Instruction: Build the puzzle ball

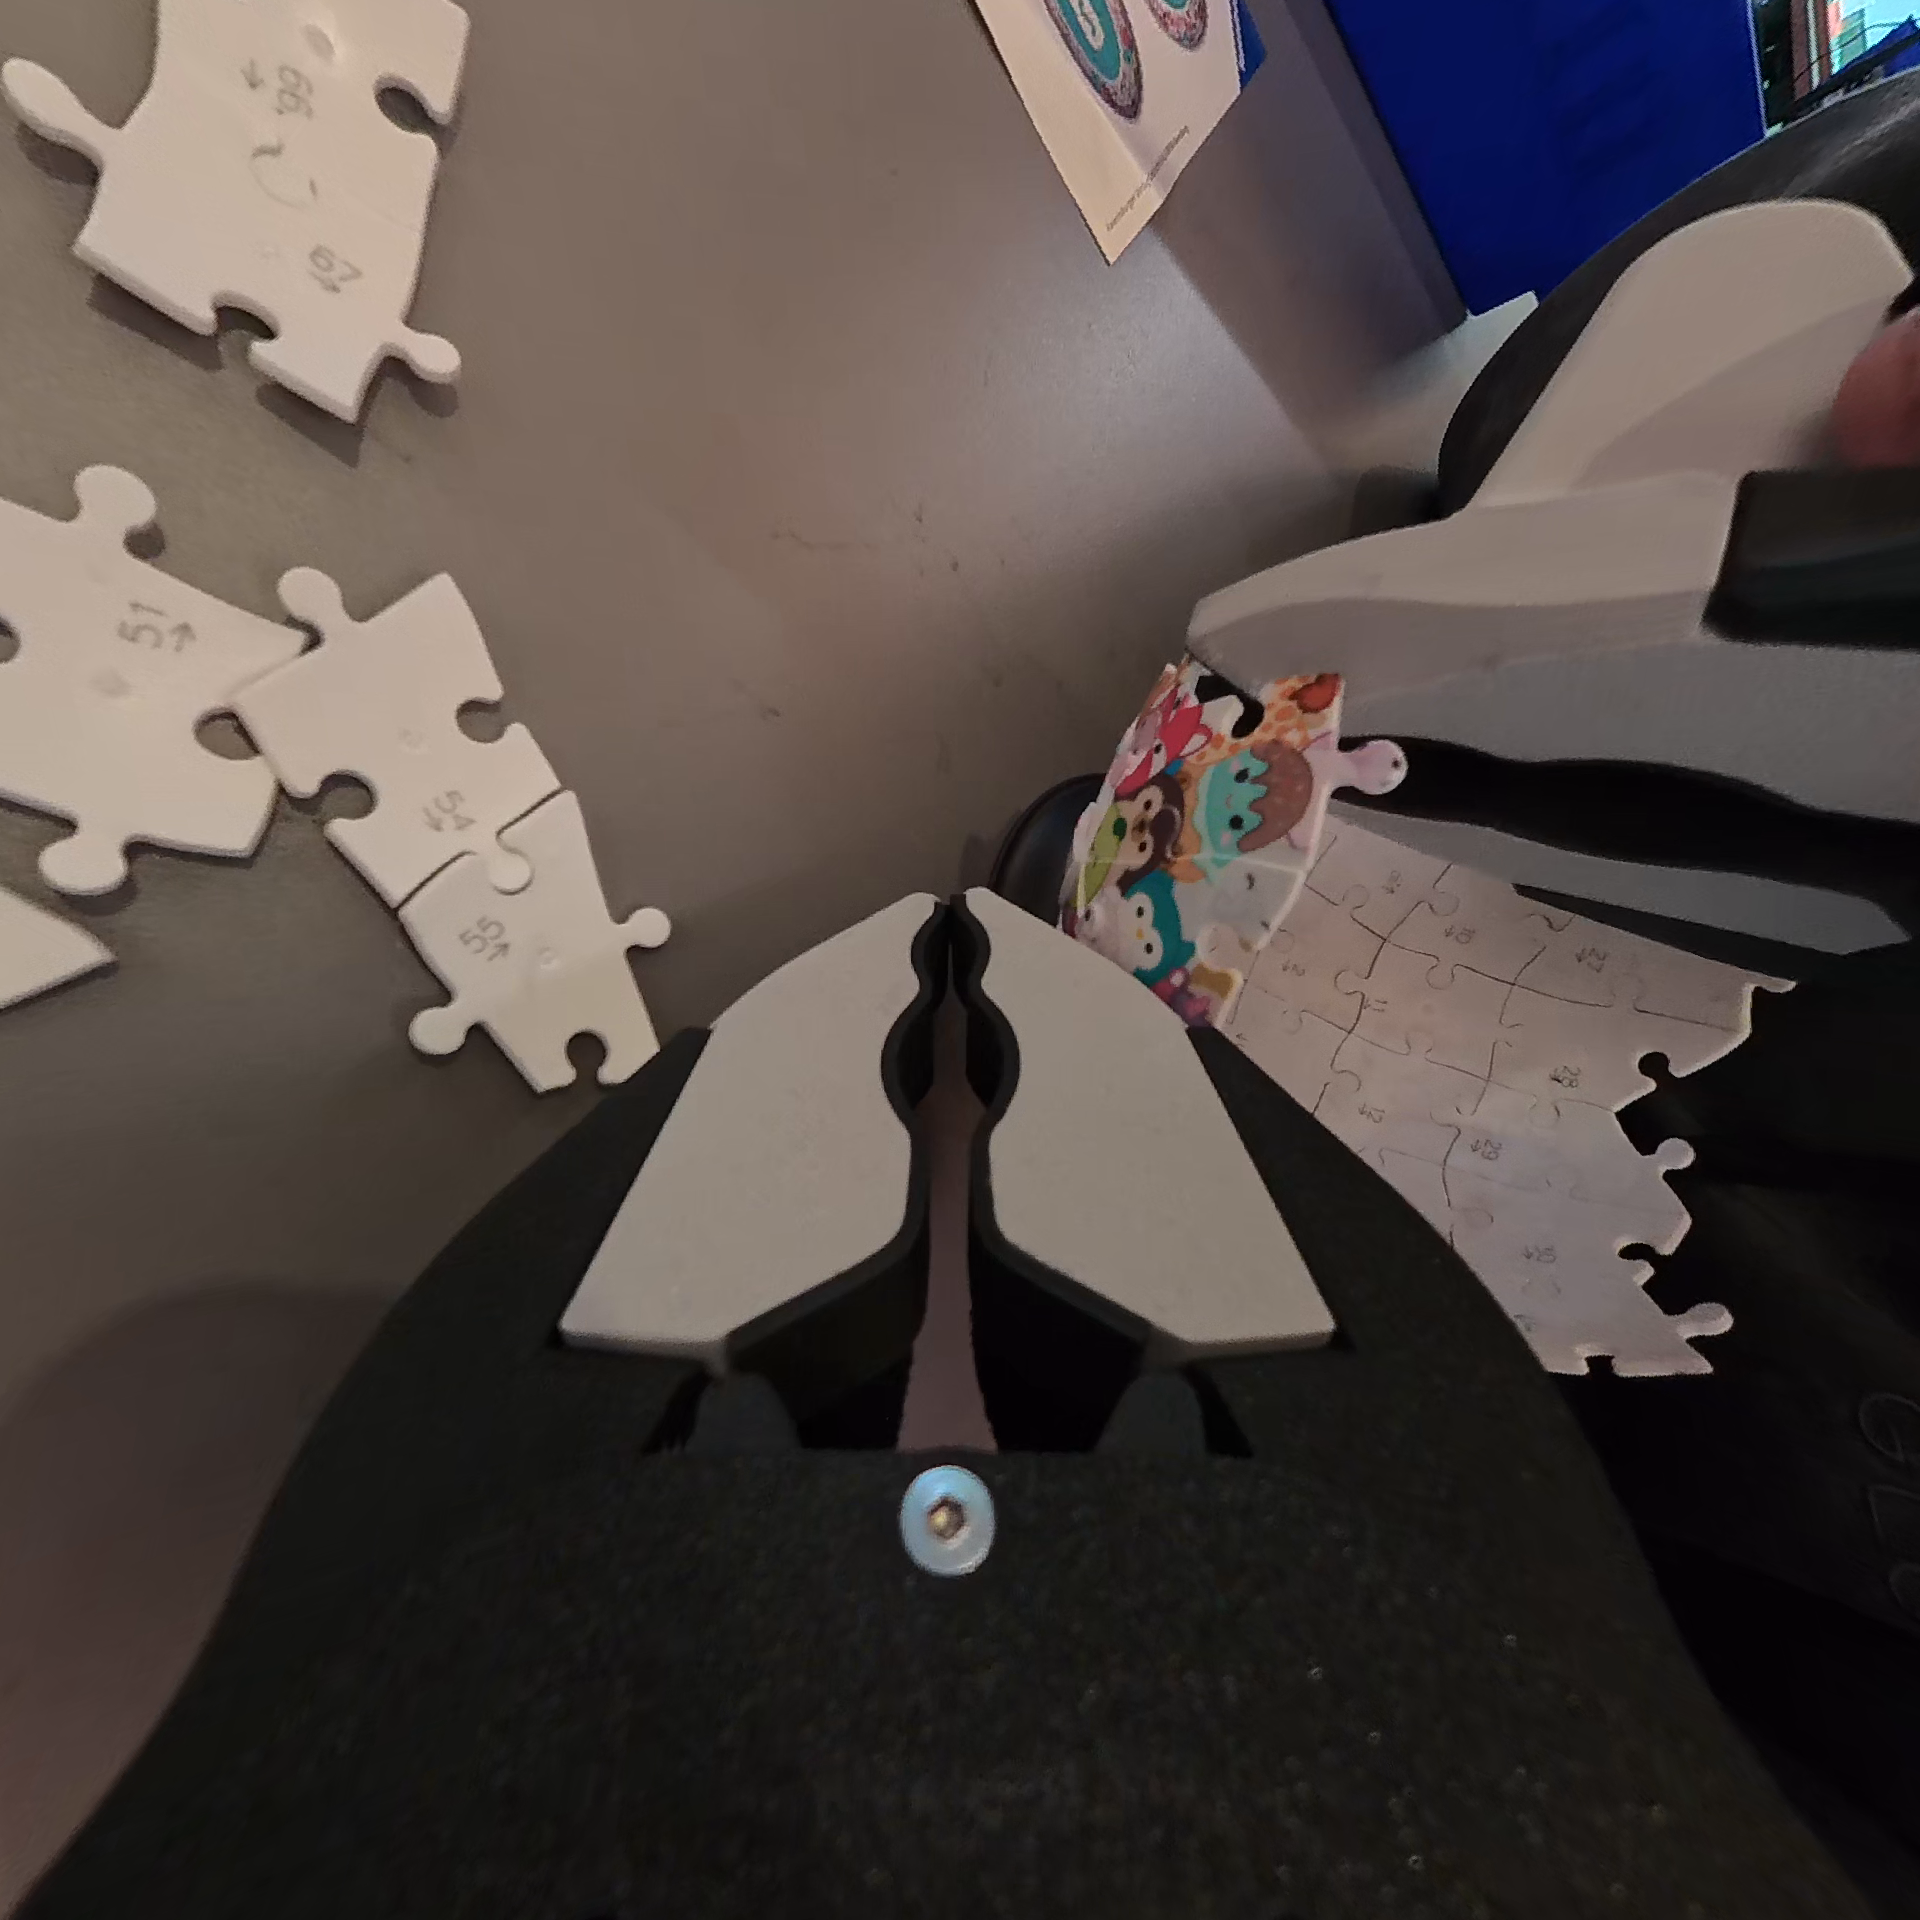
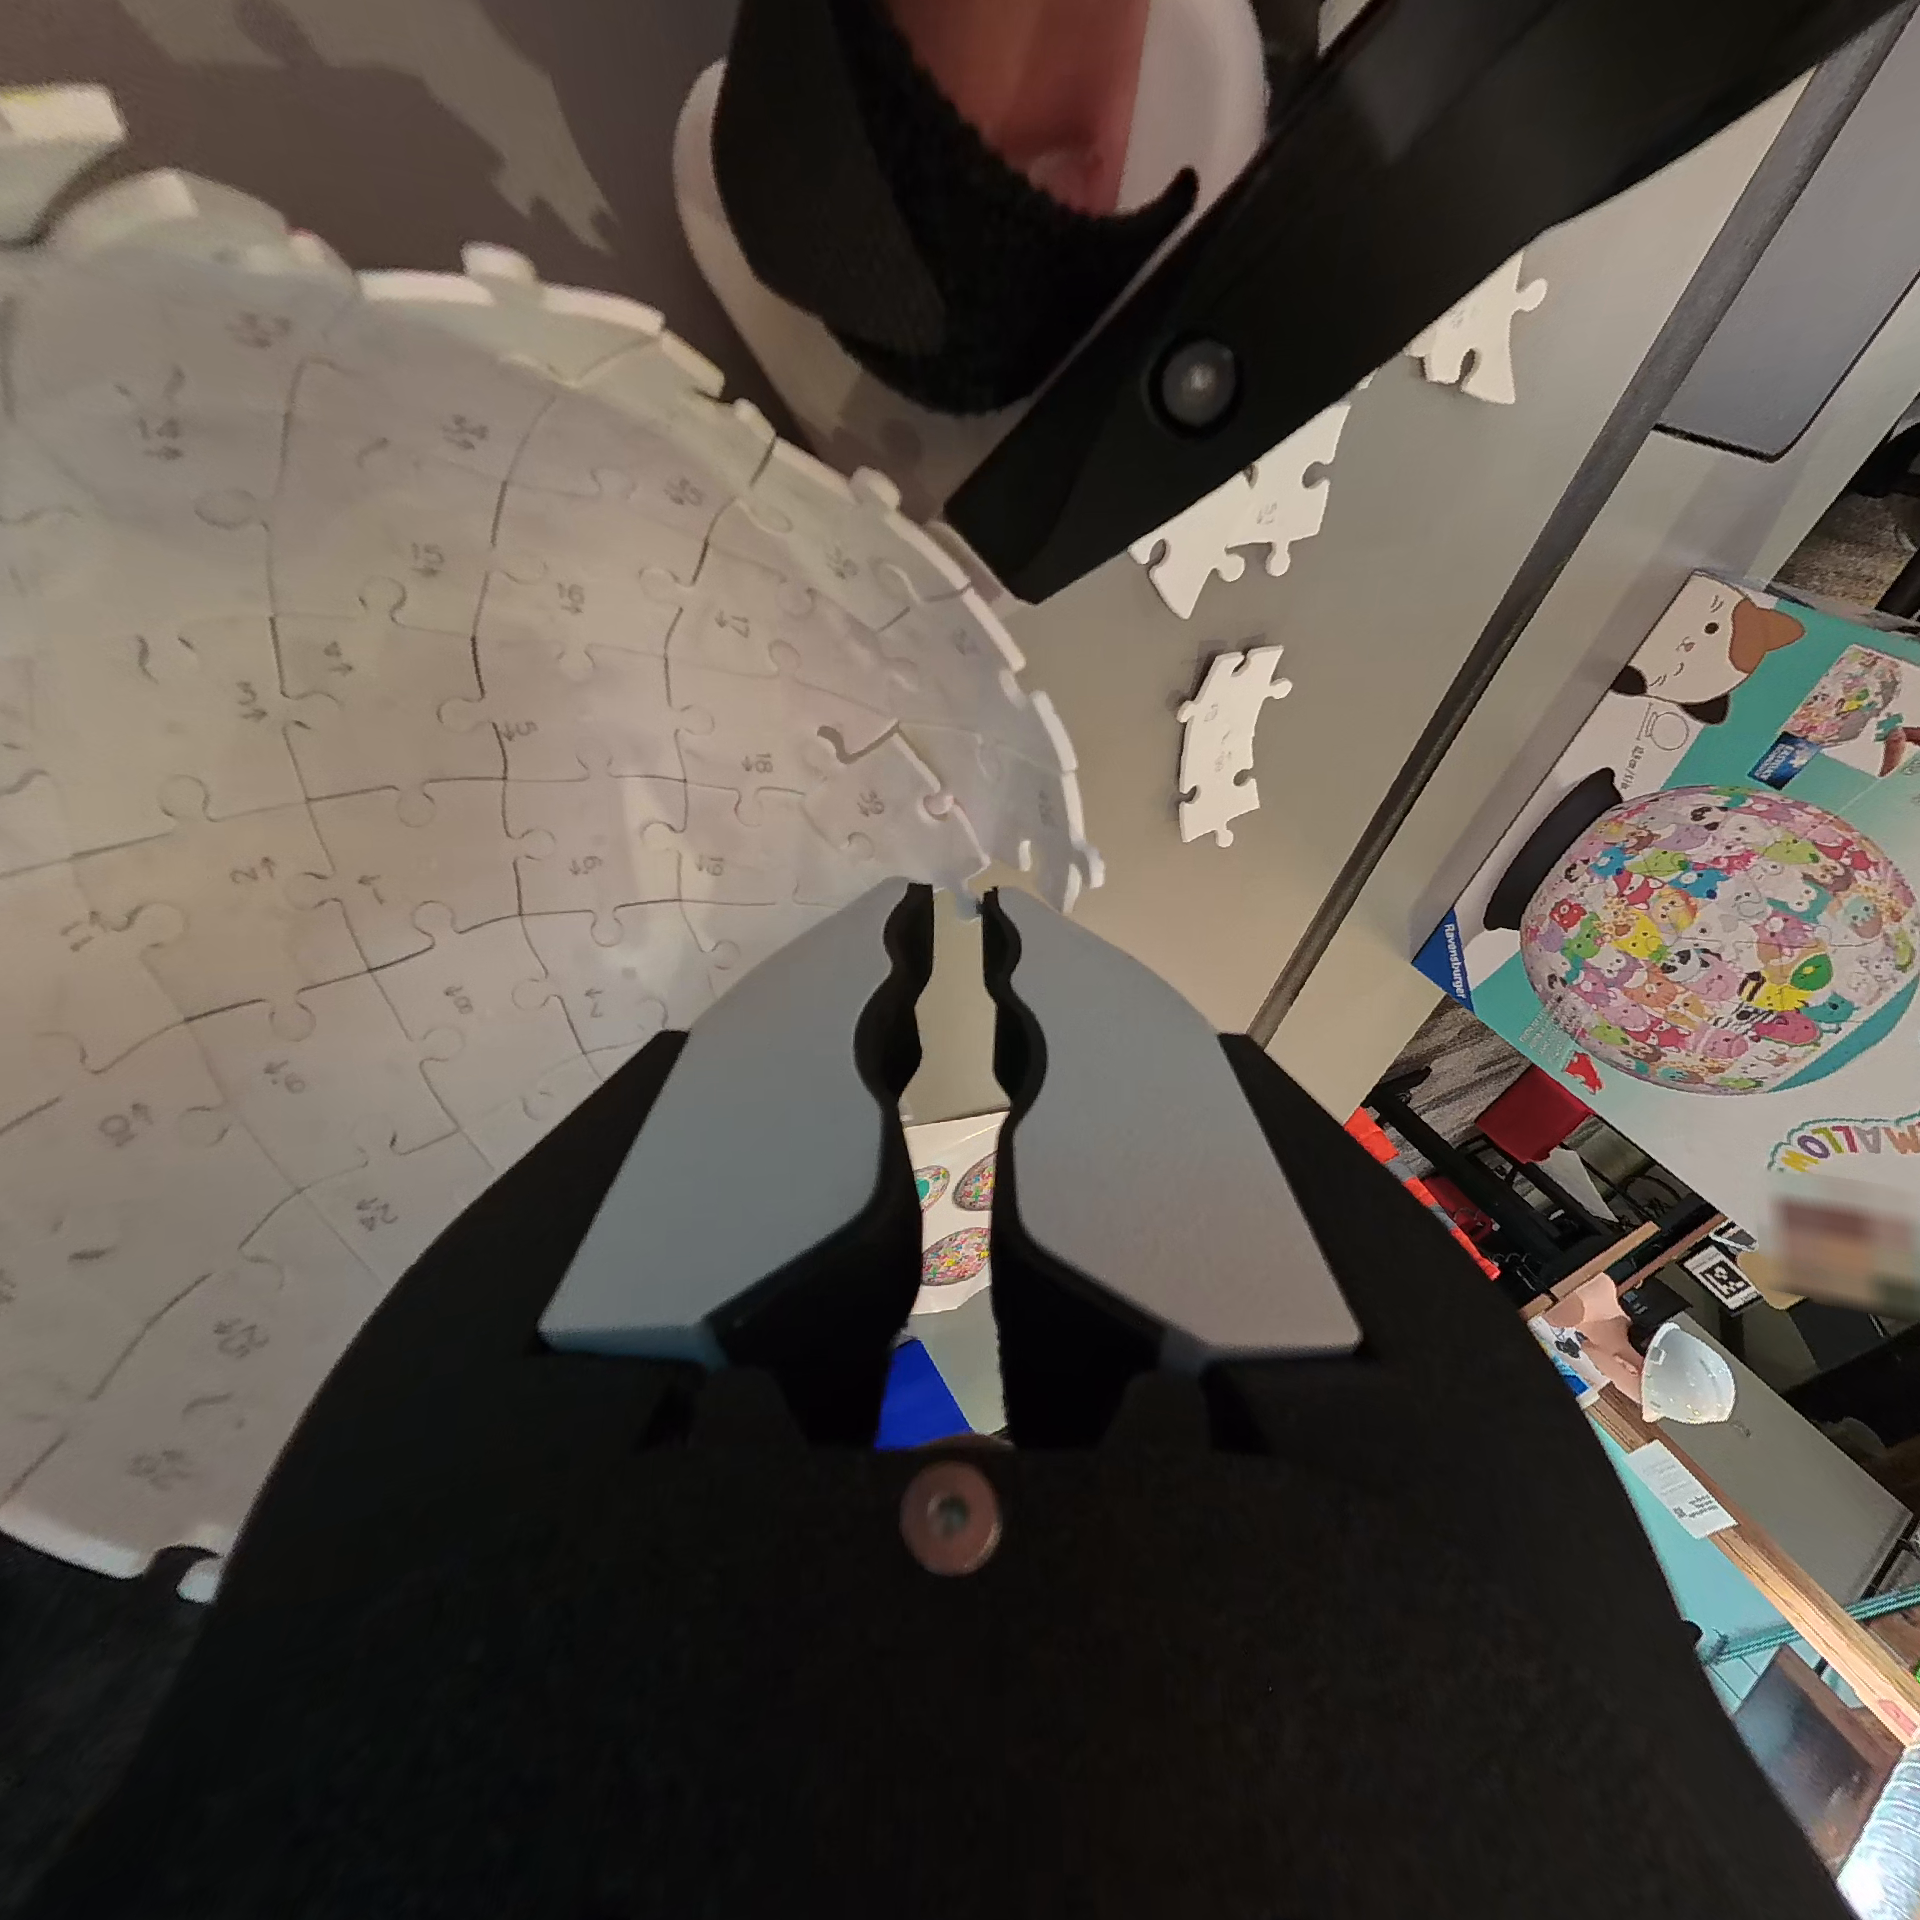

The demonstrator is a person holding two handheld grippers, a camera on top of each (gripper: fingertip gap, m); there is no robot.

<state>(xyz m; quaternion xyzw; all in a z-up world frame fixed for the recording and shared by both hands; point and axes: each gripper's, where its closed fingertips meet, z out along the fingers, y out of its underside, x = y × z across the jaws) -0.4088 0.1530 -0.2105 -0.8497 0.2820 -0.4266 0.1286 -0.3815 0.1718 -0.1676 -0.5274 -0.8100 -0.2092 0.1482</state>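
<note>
While the left gripper (image 1: pixel 950 920) points down over the grey table (image 1: pixel 831 520), its fingers (image 1: pixel 790 1143) are pressed together at the tips with nothing between them. Just to its right stands the half-built puzzle ball (image 1: pixel 1455 1091), a curved shell showing its white numbered inside and a strip of colourful cartoon print at one rim. The right gripper (image 2: pixel 954 902) reaches toward that shell (image 2: pixel 468 779) from the open side; its fingers (image 2: pixel 1132 1143) are a narrow gap apart, and a small tab on the shell's jagged rim sits right at the tips. Whether they actually pinch the tab cannot be told. In the left wrist view the right gripper's white and black body (image 1: pixel 1558 499) lies across the shell's upper rim, held by a hand (image 1: pixel 1881 395) at the picture's right edge. Loose white pieces (image 1: pixel 416 790) lie face down toward the table's far side from the shell, some joined in pairs. A printed sheet (image 1: pixel 1122 104) lies near the table's edge, and the puzzle box (image 2: pixel 1714 883) stands beyond that edge.
</note>
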